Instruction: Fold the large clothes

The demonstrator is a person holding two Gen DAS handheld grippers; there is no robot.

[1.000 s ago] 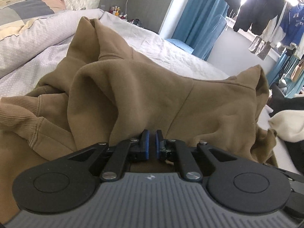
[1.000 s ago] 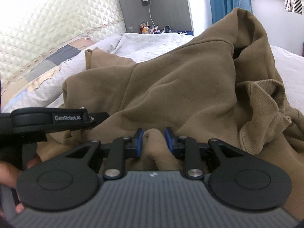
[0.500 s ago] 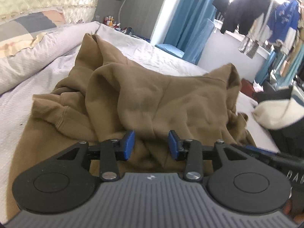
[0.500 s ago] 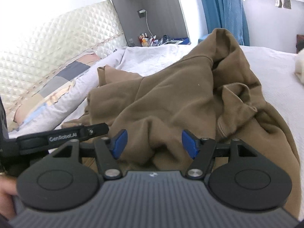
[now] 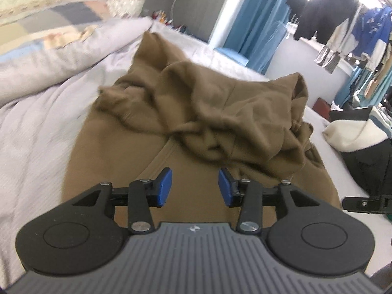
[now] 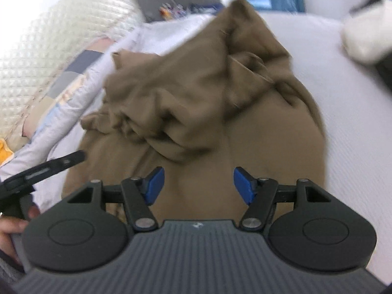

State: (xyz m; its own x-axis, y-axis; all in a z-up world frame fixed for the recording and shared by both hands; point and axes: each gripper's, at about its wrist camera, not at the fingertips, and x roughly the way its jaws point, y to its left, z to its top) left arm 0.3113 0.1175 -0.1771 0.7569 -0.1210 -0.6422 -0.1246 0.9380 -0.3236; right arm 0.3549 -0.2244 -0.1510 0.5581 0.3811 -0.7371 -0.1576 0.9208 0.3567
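Note:
A large brown hoodie (image 5: 208, 112) lies on the white bed, its upper part bunched in a loose heap over the flat lower part. It also shows in the right wrist view (image 6: 196, 93). My left gripper (image 5: 195, 188) is open and empty, raised above the flat near part of the hoodie. My right gripper (image 6: 197, 185) is open and empty, also above the near part. The left gripper's tool (image 6: 41, 171) shows at the left of the right wrist view. Both views are blurred by motion.
A white bedsheet (image 5: 36, 142) surrounds the hoodie. A patchwork pillow (image 5: 49, 31) and a quilted headboard (image 6: 49, 49) lie at the left. A cream and dark pile of clothes (image 5: 355, 132) sits at the bed's right. Clothes hang by the window (image 5: 343, 19).
Both grippers were shut on folds of the hoodie a second ago. They opened, let the fabric drop in a heap, and have pulled back and up.

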